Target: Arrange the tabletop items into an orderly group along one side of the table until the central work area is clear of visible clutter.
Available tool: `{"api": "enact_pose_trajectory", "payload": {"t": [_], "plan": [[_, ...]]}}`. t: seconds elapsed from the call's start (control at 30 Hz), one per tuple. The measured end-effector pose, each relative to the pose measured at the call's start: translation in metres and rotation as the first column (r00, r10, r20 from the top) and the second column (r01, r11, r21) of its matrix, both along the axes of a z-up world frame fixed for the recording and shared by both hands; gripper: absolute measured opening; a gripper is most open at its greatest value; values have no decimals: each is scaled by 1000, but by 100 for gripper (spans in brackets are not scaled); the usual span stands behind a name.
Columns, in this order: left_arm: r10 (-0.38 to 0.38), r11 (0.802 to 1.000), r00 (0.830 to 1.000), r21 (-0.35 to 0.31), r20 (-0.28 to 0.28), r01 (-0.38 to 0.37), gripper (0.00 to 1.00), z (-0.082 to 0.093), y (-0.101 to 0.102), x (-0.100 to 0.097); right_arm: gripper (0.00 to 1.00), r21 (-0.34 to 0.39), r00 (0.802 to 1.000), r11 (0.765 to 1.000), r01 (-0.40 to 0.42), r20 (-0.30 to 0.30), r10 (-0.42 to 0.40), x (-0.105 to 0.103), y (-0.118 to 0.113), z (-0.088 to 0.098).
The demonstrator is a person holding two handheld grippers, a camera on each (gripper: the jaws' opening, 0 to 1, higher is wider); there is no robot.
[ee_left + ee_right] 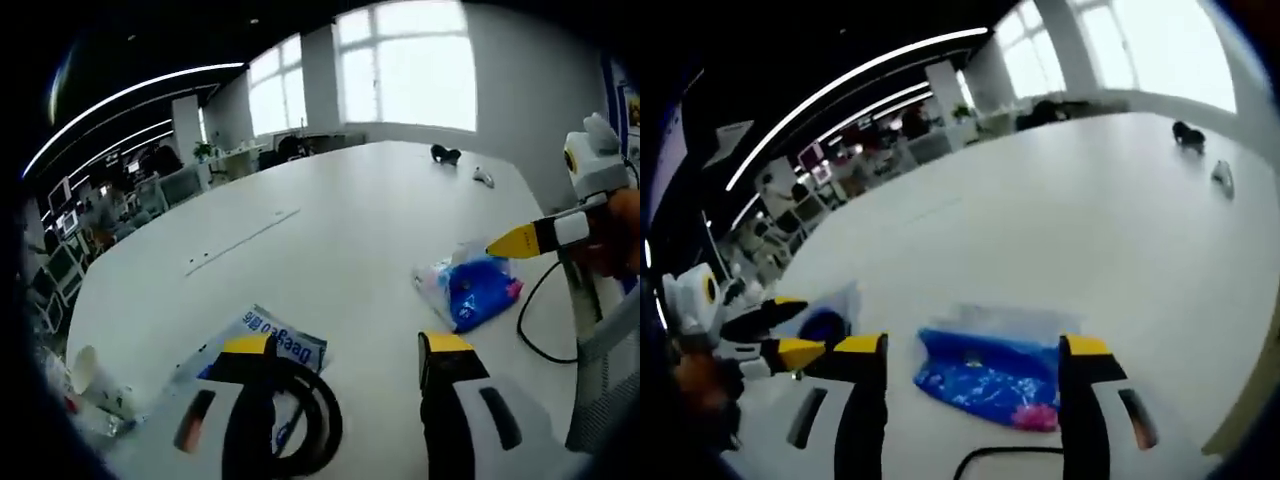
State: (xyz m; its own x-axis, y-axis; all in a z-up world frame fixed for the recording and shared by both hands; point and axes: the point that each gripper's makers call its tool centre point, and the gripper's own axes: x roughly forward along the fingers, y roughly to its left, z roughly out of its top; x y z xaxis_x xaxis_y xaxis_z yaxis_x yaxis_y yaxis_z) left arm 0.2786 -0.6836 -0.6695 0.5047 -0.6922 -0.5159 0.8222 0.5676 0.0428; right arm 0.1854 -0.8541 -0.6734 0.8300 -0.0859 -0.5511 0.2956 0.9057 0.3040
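Note:
My left gripper (347, 350) is open low over the white table (330, 230). A clear packet with a blue label (272, 347) lies under its left jaw, and a coiled black cable (300, 425) lies over the packet's near end. A crumpled blue plastic bag (478, 292) lies to the right, and my right gripper (522, 241) hangs just above it. In the right gripper view, my right gripper (973, 350) is open with the blue bag (990, 378) lying between its jaws, not squeezed. My left gripper (795, 327) comes in from the left, beside the blue-labelled packet (826, 325).
A paper cup (86, 370) lies near the table's left edge. A thin black cable (532, 322) loops past the bag. A small black object (445, 153) and a small white one (483, 177) sit at the far end. Desks and chairs stand beyond the table.

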Motion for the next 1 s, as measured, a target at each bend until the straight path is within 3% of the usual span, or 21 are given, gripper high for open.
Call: {"api": "enact_pose_trajectory", "payload": {"t": [0.3, 0.43, 0.73, 1.0], "plan": [[145, 989, 989, -23, -7, -145, 71, 1, 58, 13, 76, -27, 993, 993, -116, 10, 117, 28, 32, 8], [208, 978, 978, -1, -2, -208, 78, -3, 84, 14, 81, -18, 988, 988, -156, 15, 156, 40, 51, 8], [318, 948, 947, -11, -53, -319, 85, -15, 129, 9, 83, -35, 957, 956, -291, -5, 291, 64, 98, 8], [384, 923, 921, -12, -55, -386, 90, -16, 159, 8, 88, -29, 930, 929, -369, -20, 368, 82, 134, 1]]}}
